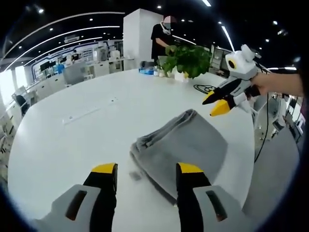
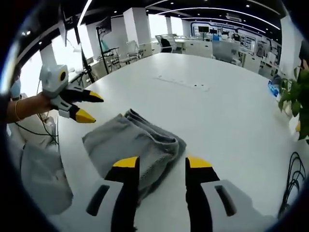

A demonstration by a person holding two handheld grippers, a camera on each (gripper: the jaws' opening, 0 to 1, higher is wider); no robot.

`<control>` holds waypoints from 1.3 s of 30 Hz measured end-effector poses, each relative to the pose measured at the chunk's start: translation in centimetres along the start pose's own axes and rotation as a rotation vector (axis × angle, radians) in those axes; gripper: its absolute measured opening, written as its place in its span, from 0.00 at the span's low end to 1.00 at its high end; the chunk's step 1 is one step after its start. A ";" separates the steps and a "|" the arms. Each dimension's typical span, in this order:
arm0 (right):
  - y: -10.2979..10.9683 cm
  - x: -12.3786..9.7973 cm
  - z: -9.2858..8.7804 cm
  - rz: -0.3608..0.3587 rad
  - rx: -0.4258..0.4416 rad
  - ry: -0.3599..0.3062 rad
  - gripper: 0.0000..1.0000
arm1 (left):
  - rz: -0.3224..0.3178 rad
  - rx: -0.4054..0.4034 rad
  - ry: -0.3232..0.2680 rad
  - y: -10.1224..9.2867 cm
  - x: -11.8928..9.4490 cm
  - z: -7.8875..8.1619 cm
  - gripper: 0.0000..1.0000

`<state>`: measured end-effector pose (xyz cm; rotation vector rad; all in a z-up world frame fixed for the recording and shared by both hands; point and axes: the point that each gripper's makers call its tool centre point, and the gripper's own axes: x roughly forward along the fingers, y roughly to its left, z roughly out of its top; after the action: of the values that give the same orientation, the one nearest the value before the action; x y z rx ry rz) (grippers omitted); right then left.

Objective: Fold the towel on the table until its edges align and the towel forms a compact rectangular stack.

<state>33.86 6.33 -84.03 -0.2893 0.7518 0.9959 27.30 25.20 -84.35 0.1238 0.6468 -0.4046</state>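
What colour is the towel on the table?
Plain grey towel, clearest in the left gripper view.

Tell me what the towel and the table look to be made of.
Towel: soft woven cloth, likely terry cotton or microfibre, grey and matte; it slumps in thick folds with rounded, layered edges. Table: a hard, smooth white top, perhaps laminate or painted board; it shows a faint sheen and no grain. The exact make of either cannot be told from here.
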 end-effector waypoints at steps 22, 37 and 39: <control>2.4 -0.1 -5.3 0.043 0.034 0.067 0.41 | -0.055 -0.043 0.058 -3.7 -0.6 -4.4 0.56; 4.2 -0.1 -9.6 0.086 0.070 0.124 0.41 | -0.110 -0.033 0.107 -5.9 -0.1 -6.4 0.55; 4.3 0.0 -9.8 0.089 0.073 0.130 0.41 | -0.115 -0.032 0.112 -6.0 0.1 -6.5 0.55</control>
<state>25.92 3.30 -90.61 -0.2607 0.9237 1.0379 21.33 21.15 -89.49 0.0796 0.7724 -0.5008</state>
